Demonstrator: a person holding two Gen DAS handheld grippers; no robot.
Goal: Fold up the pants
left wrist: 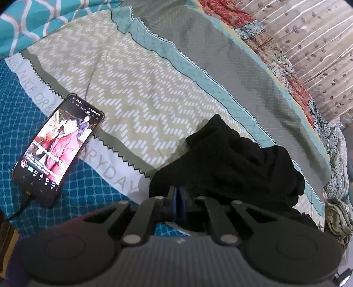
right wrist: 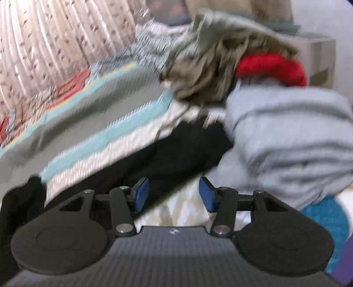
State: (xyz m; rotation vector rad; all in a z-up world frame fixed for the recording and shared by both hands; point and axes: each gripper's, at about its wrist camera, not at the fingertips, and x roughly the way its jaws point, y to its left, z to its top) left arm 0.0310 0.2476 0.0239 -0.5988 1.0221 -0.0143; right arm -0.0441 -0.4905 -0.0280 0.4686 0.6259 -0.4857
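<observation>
Bed (left wrist: 136, 92) with patchwork cover of teal, olive and white-zigzag panels; beyond its far edge a floral quilt (left wrist: 284, 66), behind that a pleated leaf-print curtain (left wrist: 320, 44); pale wall (right wrist: 320, 19) past the bed's heaped end.

Right gripper (right wrist: 174, 194) spread wide above black fabric pants (right wrist: 176, 154)
Blurred throughout; blue pads (right wrist: 141, 194) apart, clasping nothing; folded grey knit garment (right wrist: 286, 143) beside; crumpled olive cloth (right wrist: 209, 66) and red fabric (right wrist: 271, 66) behind.
</observation>
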